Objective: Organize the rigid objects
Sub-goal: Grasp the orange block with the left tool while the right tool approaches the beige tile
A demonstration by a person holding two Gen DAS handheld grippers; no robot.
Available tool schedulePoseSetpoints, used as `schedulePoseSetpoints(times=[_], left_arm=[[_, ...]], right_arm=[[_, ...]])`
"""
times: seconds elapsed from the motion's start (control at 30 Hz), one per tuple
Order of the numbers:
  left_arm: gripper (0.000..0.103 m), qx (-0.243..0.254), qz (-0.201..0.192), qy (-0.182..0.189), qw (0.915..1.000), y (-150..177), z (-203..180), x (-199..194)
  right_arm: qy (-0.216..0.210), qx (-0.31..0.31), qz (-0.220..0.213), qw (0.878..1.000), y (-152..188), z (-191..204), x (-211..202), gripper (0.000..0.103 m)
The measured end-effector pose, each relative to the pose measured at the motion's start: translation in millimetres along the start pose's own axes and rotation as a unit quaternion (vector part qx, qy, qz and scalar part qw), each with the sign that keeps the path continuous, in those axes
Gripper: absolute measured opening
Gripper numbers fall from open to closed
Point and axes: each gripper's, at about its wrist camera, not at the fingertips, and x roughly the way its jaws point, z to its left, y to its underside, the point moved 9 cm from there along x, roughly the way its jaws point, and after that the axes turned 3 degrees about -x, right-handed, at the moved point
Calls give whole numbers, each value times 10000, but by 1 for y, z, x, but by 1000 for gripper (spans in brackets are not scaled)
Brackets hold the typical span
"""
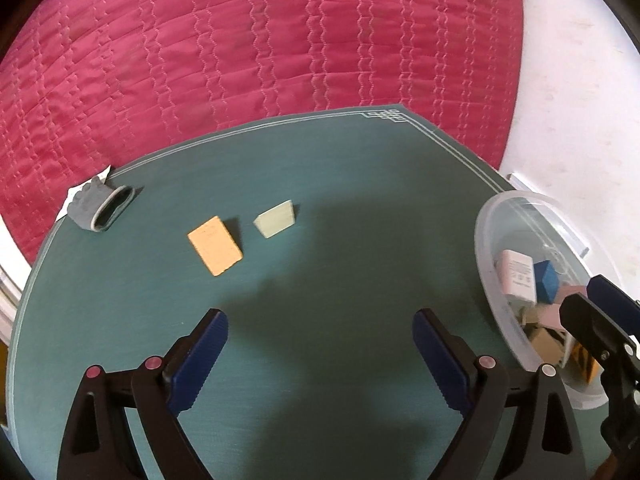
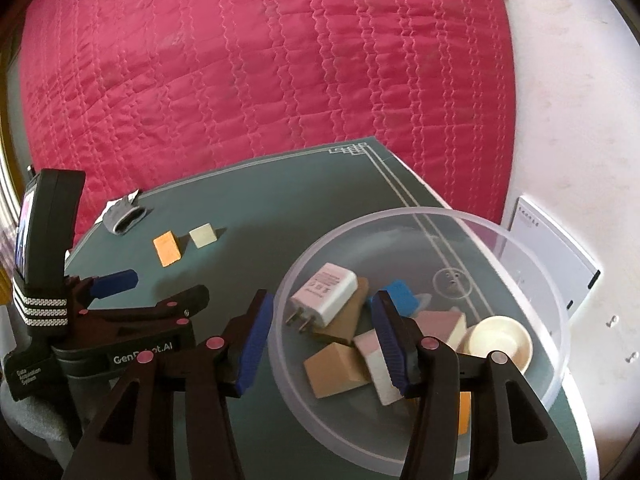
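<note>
Behind the spread, empty right gripper [image 2: 324, 340], half-hidden blocks [image 2: 340, 368] in the clear bowl [image 2: 420, 216]; left gripper [image 1: 320, 356] spread too.

bowl [image 2: 520, 240] clear glossy plastic | mat [image 1: 320, 184] matt | quilt [image 1: 240, 40] stitched satin

Left gripper [image 1: 320, 360] level, jaws spread wide and empty, right gripper [image 2: 326, 340] beside it, jaws likewise apart

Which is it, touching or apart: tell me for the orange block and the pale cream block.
Apart. The left wrist view shows bare green mat between the orange block and the pale cream block; the right wrist view shows this gap too.
</note>
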Motion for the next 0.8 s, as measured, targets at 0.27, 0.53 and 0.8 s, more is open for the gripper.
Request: schedulePoseSetpoints(times=[0.27,0.53,0.8], left_arm=[[96,-348,140,-131,9992,-4,34,10],[96,-757,151,-496,9958,-13,82,16],[96,-883,229,-659,9936,-19,97,29]], right_arm=[[-134,-88,93,9998,6,15,7,53],[-258,-222,221,9992,17,27,14,53],[-327,-320,253,9986,23,35,17,53]])
